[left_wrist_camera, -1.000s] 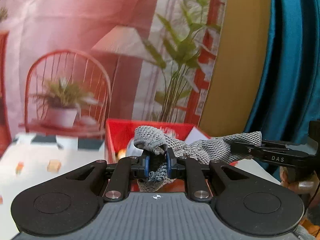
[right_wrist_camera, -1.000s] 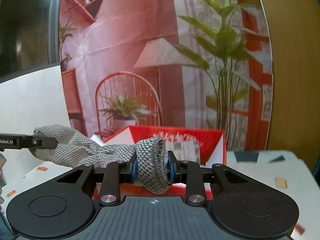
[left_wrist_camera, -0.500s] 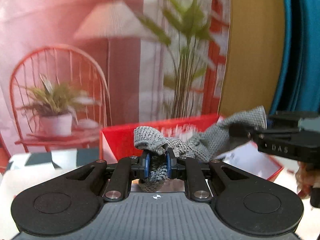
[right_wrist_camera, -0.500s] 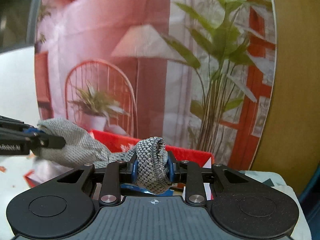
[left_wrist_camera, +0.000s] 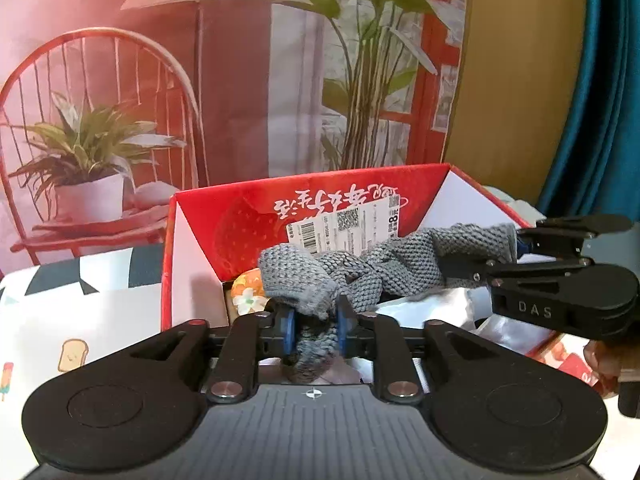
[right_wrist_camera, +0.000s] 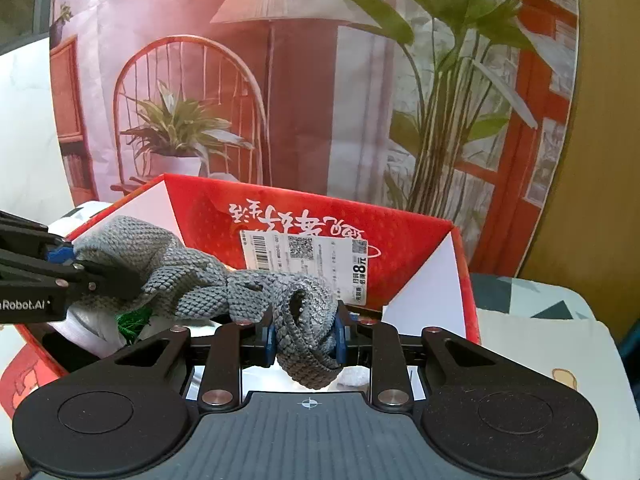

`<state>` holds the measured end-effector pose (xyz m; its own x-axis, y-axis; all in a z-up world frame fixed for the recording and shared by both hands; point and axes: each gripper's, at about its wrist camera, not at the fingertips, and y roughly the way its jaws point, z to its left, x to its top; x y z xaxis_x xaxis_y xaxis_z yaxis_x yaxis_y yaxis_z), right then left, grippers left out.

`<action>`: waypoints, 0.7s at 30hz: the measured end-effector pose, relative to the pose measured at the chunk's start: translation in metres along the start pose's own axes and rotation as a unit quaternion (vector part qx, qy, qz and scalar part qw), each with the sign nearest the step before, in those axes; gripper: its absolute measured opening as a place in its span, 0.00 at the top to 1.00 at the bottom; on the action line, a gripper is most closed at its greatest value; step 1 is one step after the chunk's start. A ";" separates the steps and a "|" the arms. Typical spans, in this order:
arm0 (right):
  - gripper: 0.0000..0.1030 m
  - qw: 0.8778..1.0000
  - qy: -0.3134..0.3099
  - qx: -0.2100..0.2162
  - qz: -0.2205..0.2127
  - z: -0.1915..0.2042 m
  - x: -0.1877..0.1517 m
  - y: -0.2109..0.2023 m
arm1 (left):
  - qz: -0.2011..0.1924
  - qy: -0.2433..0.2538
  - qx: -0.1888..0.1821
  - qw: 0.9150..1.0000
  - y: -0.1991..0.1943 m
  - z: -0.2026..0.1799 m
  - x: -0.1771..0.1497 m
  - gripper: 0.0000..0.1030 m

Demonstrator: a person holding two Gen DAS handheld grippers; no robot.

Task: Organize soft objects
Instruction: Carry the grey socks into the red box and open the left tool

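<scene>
A grey knitted cloth point(left_wrist_camera: 400, 268) is stretched between my two grippers, just above the open red cardboard box point(left_wrist_camera: 248, 216). One bunched end lies between the blue pads of my left gripper point(left_wrist_camera: 315, 330). Those jaws are opening, with the cloth still touching both pads. My right gripper point(right_wrist_camera: 306, 332) is shut on the other rolled end of the cloth point(right_wrist_camera: 192, 280). In the left wrist view the right gripper point(left_wrist_camera: 500, 248) comes in from the right. In the right wrist view the left gripper point(right_wrist_camera: 80, 260) comes in from the left, over the near corner of the box point(right_wrist_camera: 420, 248).
Inside the box lie an orange flowered item point(left_wrist_camera: 246, 292), crumpled white plastic point(left_wrist_camera: 440, 308) and something green point(right_wrist_camera: 132, 320). The box stands on a white patterned tablecloth point(left_wrist_camera: 80, 320). A printed backdrop point(left_wrist_camera: 200, 80) hangs behind, and a teal curtain point(left_wrist_camera: 600, 120) is at the right.
Both grippers have come forward and down with the cloth, so it now hangs over the box opening. The left jaws stand a little wider than before.
</scene>
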<state>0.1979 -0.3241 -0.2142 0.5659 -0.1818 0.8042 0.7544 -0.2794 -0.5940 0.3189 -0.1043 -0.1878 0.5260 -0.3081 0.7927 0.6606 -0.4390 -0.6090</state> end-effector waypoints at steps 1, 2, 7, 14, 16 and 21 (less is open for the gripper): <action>0.72 1.000 -0.002 0.000 -0.001 0.000 0.000 -0.002 | -0.001 -0.005 -0.002 1.000 -0.002 0.001 0.000 0.55; 0.69 1.000 -0.004 0.000 -0.002 -0.001 -0.001 -0.004 | -0.005 -0.008 -0.003 1.000 -0.003 0.001 0.001 0.39; 0.45 1.000 -0.008 -0.007 -0.010 -0.006 -0.003 -0.016 | -0.018 -0.015 0.021 1.000 -0.018 -0.001 0.003 0.04; 0.14 1.000 0.017 0.001 -0.024 -0.012 -0.003 -0.040 | -0.032 -0.001 0.054 0.998 -0.039 -0.007 0.004 0.00; 0.03 1.000 0.018 -0.001 -0.025 -0.011 -0.003 -0.045 | -0.026 -0.004 0.059 0.998 -0.042 -0.008 0.004 0.00; 0.00 1.000 0.018 -0.003 -0.022 -0.007 -0.003 -0.054 | -0.020 -0.024 0.073 0.997 -0.048 -0.005 -0.003 0.00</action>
<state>0.1533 -0.3151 -0.1843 0.5199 -0.2019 0.8300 0.7765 -0.2934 -0.5577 0.2830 -0.0865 -0.1608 0.5207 -0.2500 0.8163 0.7503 -0.3223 -0.5773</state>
